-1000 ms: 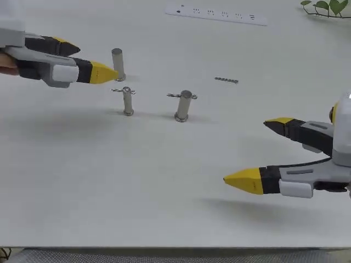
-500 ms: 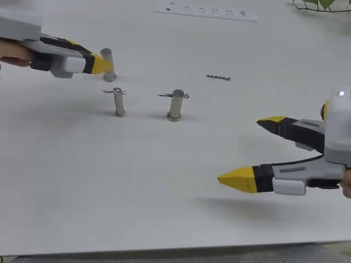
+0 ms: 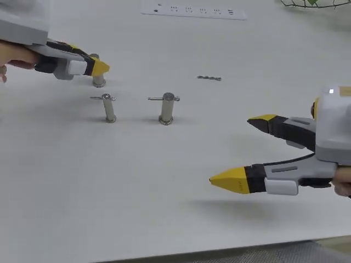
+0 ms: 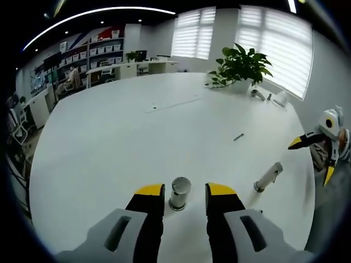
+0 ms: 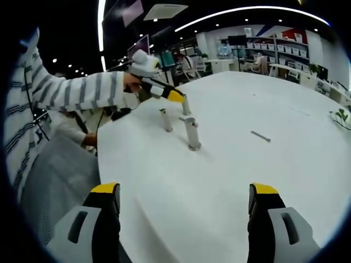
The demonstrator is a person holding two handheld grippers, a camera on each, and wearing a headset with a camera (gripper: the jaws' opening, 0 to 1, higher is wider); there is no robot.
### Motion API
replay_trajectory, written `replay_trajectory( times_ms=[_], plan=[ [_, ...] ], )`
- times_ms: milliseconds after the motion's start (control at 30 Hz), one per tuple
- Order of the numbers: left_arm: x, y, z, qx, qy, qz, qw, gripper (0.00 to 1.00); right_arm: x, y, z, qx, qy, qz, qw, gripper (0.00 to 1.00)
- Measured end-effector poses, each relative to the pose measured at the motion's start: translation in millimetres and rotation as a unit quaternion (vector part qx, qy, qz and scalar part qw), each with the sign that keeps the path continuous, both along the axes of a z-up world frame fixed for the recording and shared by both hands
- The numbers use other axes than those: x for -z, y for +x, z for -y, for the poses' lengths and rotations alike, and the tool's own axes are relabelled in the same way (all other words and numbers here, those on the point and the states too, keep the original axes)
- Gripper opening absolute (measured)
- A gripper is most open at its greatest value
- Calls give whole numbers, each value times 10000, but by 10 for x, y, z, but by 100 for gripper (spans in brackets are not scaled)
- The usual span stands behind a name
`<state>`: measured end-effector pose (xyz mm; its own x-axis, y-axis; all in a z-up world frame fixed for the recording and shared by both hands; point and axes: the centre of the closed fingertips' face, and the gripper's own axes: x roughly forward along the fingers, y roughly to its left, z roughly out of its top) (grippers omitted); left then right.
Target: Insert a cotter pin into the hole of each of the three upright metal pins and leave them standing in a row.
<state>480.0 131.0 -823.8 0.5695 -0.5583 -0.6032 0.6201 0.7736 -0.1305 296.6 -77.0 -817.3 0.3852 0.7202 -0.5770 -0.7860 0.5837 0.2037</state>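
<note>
Your right gripper [image 3: 230, 150] hovers nearest, fingers wide apart and empty. Beyond, the narrow pin [image 3: 109, 107] and thick pin [image 3: 166, 108] stand cottered on the tabletop [image 3: 164, 213]. Farther, the fingers of your left gripper [image 4: 185, 189] bracket the bare pin [image 4: 179, 193] without touching; a second ago they gaped wider

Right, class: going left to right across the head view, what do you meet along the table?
Left gripper → thin metal pin with cotter pin → thicker metal pin with cotter pin → loose cotter pin → right gripper.
</note>
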Motion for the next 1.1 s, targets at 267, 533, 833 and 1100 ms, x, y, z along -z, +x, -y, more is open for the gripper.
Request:
replay_trajectory(
  times_ms=[267,533,833,1100],
  plan=[
    [48,-24,9,21,136,7,9999,19,-9,4,26,46,12,0,10000,98],
    [113,16,-14,-4,293,74,9995,14,-14,1,36,91,49,-9,9999,98],
    [71,-64,6,-13,451,158,9989,12,-2,-35,19,13,58,-37,10000,97],
    [39,-114,33,109,473,304,9984,12,0,-44,6,-41,69,-44,10000,97]
  ],
)
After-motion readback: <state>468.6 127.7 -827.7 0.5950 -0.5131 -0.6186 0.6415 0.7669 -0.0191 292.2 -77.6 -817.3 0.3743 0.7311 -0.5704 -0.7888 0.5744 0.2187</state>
